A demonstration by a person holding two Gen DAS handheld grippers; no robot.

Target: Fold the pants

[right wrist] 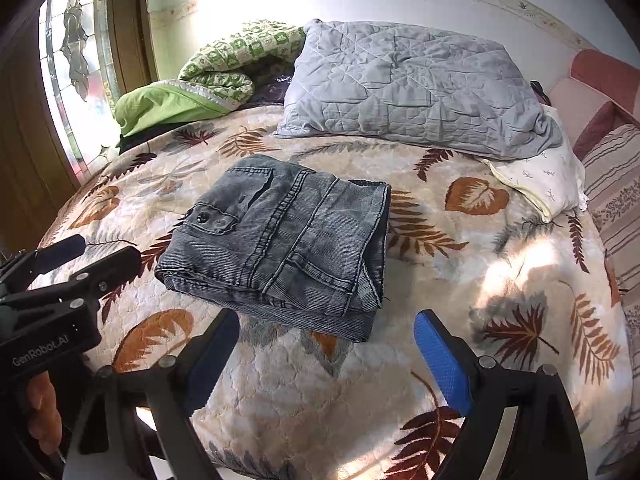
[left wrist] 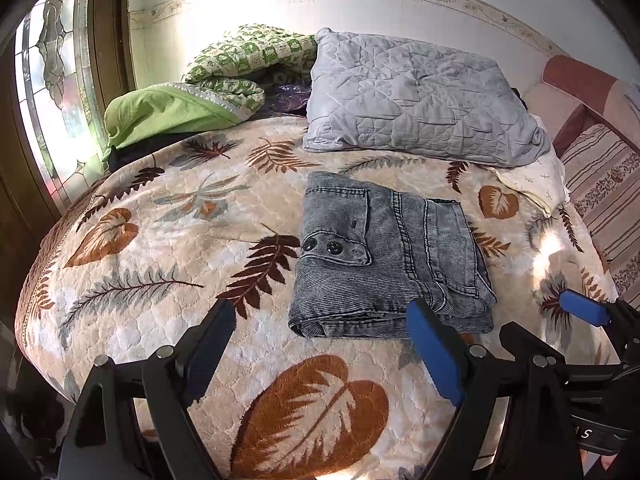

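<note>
The pants [left wrist: 390, 256] lay folded into a thick square in the middle of the bed [left wrist: 160, 240], just short of the grey pillow [left wrist: 420, 96]. Both the left gripper [left wrist: 320, 344] and the right gripper [right wrist: 326, 354] hung spread wide and empty, just clear of the bundle's near edge. I thought a careless nudge there could catch the loose hem layers and spill the stack open.
</note>
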